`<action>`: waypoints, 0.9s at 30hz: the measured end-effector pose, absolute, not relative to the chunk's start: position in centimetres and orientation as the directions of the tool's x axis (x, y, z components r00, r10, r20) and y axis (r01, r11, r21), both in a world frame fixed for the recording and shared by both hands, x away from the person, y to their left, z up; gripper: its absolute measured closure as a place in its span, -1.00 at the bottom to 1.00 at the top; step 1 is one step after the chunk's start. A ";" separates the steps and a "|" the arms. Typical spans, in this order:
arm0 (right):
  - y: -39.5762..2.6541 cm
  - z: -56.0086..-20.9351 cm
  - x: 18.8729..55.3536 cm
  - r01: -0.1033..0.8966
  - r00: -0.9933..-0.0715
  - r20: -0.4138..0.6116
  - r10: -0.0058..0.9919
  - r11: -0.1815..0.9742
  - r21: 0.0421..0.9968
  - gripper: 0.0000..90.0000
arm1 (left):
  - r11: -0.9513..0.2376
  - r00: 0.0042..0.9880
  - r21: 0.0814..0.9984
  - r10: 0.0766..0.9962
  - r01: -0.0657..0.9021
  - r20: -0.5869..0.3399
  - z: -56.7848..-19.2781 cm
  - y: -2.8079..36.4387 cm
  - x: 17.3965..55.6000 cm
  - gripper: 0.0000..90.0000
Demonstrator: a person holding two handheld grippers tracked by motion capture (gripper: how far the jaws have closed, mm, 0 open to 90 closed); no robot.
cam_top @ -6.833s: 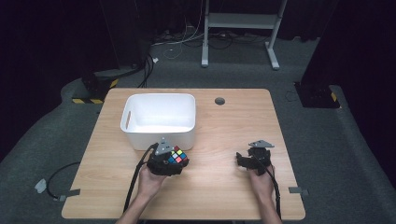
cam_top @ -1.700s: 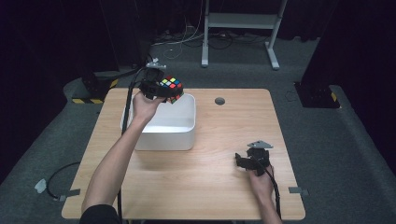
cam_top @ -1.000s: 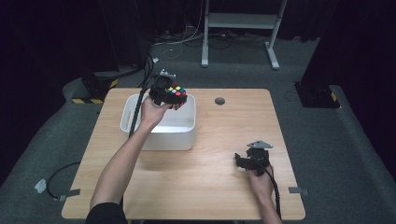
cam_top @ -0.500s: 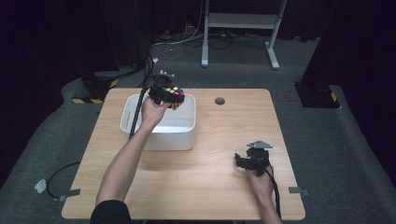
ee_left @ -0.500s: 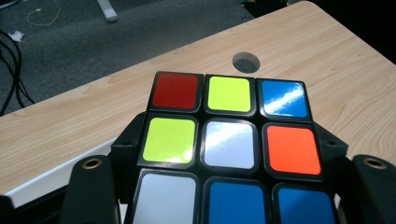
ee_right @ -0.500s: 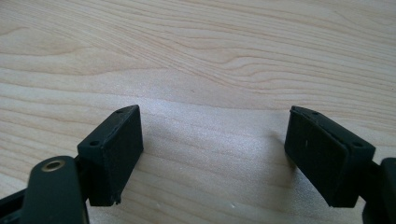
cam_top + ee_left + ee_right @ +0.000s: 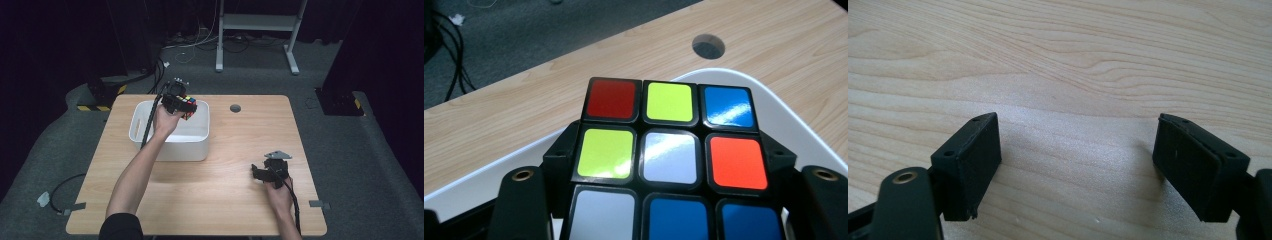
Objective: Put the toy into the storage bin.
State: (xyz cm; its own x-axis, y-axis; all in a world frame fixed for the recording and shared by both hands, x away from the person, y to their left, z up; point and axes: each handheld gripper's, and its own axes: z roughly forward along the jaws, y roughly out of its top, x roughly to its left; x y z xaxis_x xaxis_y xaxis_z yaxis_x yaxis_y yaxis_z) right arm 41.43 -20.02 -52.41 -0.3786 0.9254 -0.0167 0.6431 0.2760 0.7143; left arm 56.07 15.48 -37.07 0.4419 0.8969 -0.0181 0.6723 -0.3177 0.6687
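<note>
A colour cube (image 7: pixel 189 105) hangs over the far part of the white bin (image 7: pixel 185 148), held by my left gripper (image 7: pixel 183 107), which is shut on it. In the left gripper view the cube (image 7: pixel 669 160) sits between the black jaws of the left gripper (image 7: pixel 669 205), with red, yellow, blue, white and orange tiles facing the camera and the bin's rim (image 7: pixel 769 107) below it. My right gripper (image 7: pixel 261 174) rests low on the table at the front right. Its jaws stand open over bare wood, as the right gripper view shows (image 7: pixel 1075 162).
The wooden table (image 7: pixel 230 200) has a round cable hole (image 7: pixel 235 108) behind the bin's right side. Cables and a yellow-black striped base (image 7: pixel 100 100) lie on the floor to the far left. A white desk frame (image 7: pixel 255 22) stands beyond the table.
The left gripper carried the cube from the table's front up above the bin's far edge, then lowered it a little over the bin. The right gripper has not moved.
</note>
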 end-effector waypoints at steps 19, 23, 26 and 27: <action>-20.0 -52.4 41.4 0.643 -0.379 -0.017 0.925 0.276 0.714 -0.57 | -0.308 0.416 0.667 0.909 0.678 -0.004 -37.5 16.0 55.7 -0.26; -20.0 -52.4 41.4 0.643 -0.379 -0.017 0.925 0.276 0.714 -0.57 | -0.304 0.408 0.663 0.913 0.684 -0.002 -37.6 16.4 55.7 -0.25; -20.0 -52.4 41.4 0.643 -0.378 -0.016 0.925 0.276 0.714 -0.57 | -0.287 0.402 0.668 0.915 0.687 -0.019 -37.5 16.7 55.6 -0.25; -20.0 -52.4 41.4 0.643 -0.378 -0.017 0.926 0.276 0.714 -0.57 | -0.287 0.403 0.667 0.915 0.687 -0.022 -37.4 16.8 55.5 -0.25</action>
